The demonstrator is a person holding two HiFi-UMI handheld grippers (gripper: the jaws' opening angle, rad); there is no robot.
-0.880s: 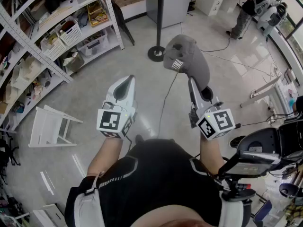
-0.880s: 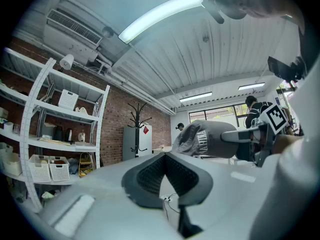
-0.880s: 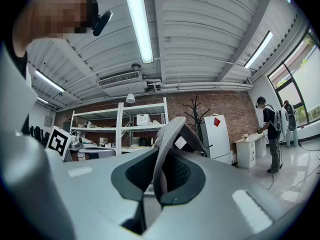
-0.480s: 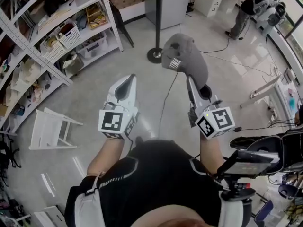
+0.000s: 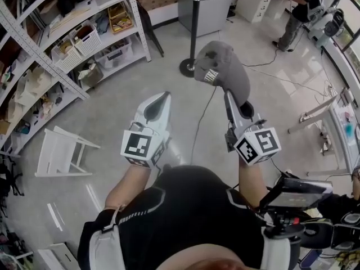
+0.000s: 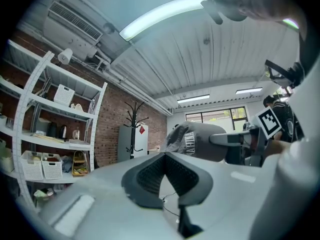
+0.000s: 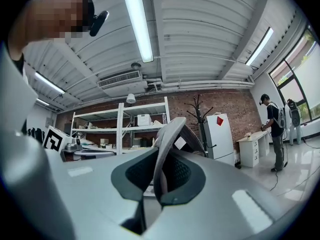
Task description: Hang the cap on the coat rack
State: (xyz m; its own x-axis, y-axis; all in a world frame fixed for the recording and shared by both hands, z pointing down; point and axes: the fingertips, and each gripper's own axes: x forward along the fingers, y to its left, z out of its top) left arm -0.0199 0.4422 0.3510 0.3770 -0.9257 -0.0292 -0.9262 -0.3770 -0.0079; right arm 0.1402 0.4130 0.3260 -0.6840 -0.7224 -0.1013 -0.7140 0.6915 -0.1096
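Note:
A grey cap (image 5: 222,72) with a white patch on its side hangs in the air ahead of me, gripped by its brim in my right gripper (image 5: 229,96). In the right gripper view the brim (image 7: 169,144) stands edge-on between the shut jaws (image 7: 161,171). My left gripper (image 5: 165,96) is level with it to the left, shut and holding nothing. Its own view shows the cap (image 6: 200,141) just right of its jaws (image 6: 164,156). The black coat rack (image 5: 195,24) stands on the floor beyond the cap, its round base (image 5: 190,68) in sight, and appears far off as the coat rack (image 6: 133,126) and the coat rack (image 7: 199,115).
Metal shelving (image 5: 67,52) full of baskets and boxes lines the left. A white folding chair (image 5: 59,151) lies on the floor below it. A white cabinet (image 5: 212,4) stands behind the rack. A person (image 5: 302,13) stands at the far right, and a cable (image 5: 202,114) crosses the floor.
The coat rack's base sits slightly lower and nearer in the head view. Both grippers keep about the same pose, and the cap stays in the right one.

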